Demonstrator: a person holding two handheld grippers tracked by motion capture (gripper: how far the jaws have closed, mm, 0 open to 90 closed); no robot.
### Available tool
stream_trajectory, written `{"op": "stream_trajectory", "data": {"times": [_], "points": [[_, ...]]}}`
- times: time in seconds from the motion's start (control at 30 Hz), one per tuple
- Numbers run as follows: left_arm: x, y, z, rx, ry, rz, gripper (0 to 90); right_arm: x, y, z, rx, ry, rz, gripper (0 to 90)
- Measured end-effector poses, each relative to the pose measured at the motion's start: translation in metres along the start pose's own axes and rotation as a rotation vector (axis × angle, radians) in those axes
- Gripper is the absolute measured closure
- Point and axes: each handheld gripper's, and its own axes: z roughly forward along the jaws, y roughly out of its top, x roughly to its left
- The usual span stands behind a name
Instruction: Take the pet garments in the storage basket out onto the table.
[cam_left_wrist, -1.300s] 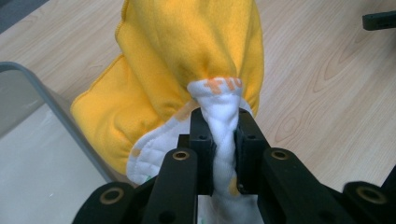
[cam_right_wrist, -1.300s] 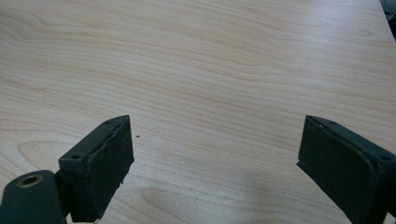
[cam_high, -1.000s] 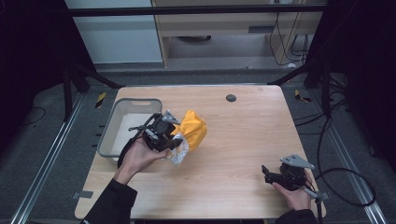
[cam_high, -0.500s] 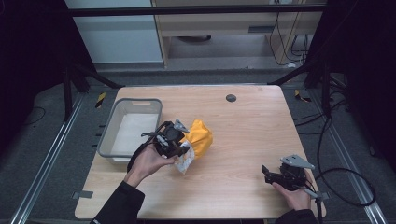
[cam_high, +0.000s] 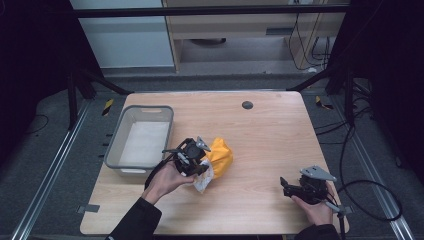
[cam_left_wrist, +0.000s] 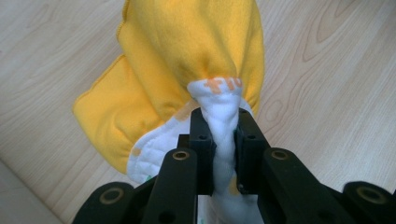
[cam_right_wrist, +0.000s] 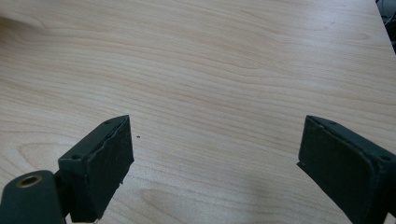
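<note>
Lab or robotics test bay, not home. Plain wooden table (cam_high: 260, 135) stands alone on grey floor, metal rails (cam_high: 47, 175) running along both sides. Black frame bar (cam_high: 210, 9) crosses overhead, dark curtains or panels at left and right. Loose cables (cam_high: 370, 200) trail over floor at right, more hang by shelf unit (cam_high: 235, 30) behind. Yellow-black hazard tape (cam_high: 107, 106) marks floor near table corners. Grey plastic bin (cam_high: 142, 142) on table.
</note>
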Motion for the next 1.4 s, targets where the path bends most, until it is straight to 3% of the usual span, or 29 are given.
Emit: {"op": "stream_trajectory", "data": {"times": [0.3,0.73,1.1,1.4], "points": [[-0.006,-0.002,0.017,0.023,-0.023,0.011,80.2,0.0,0.0,0.0,-0.002,-0.001,-0.005,9.8],[-0.012,-0.008,0.037,0.009,-0.031,0.013,74.9,0.0,-0.001,0.001,0.003,-0.002,-0.007,9.4],[-0.014,-0.013,0.039,-0.023,-0.029,0.012,58.4,0.001,-0.001,0.001,0.004,-0.003,-0.011,8.9],[-0.014,-0.018,0.029,-0.112,-0.031,-0.018,40.0,0.0,-0.001,0.001,0.004,-0.005,-0.013,8.4]]}}
